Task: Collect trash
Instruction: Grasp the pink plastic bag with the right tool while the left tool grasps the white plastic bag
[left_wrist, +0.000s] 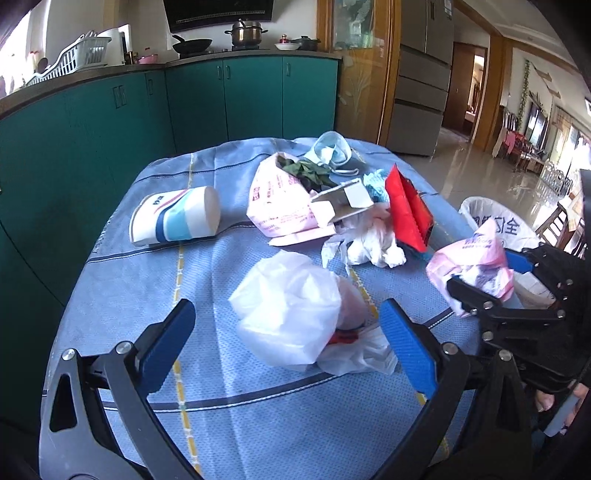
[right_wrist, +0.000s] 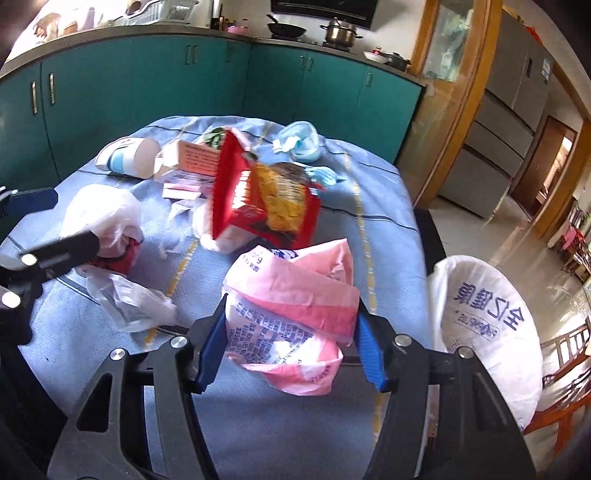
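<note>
Trash is lying all over the blue cloth covering the tabletop (left_wrist: 207, 369), so let's count it. Two pink printed bags: one crumpled pink bag (right_wrist: 291, 325) is sitting right between the blue pads of the right gripper (right_wrist: 291, 343), at the near right edge of the tabletop; the other pink bag (left_wrist: 277, 206) is lying further back with green leaves spilling from its mouth. One white plastic bag (left_wrist: 291, 314), bunched over something red, is resting in the middle foreground. One paper cup (left_wrist: 177, 218) is lying on its side to the left. One red carton (right_wrist: 258, 199) is tilting over a wad of white tissue (left_wrist: 373, 247). One open white box (left_wrist: 343, 199) is leaning on the far pink bag. At least one blue face mask (left_wrist: 332, 149) is sitting at the far edge, with a scrap of light-blue material near the box.

Now the jaws. The right gripper's jaws are partly closed, both pads pressing into the sides of the crumpled pink bag. The left gripper (left_wrist: 288, 350) is holding its jaws wide apart, straddling the white plastic bag; I cannot tell whether the pads touch it.

Just off the tabletop's right edge, one bin lined with a white printed bag (right_wrist: 487, 325) is standing open.
</note>
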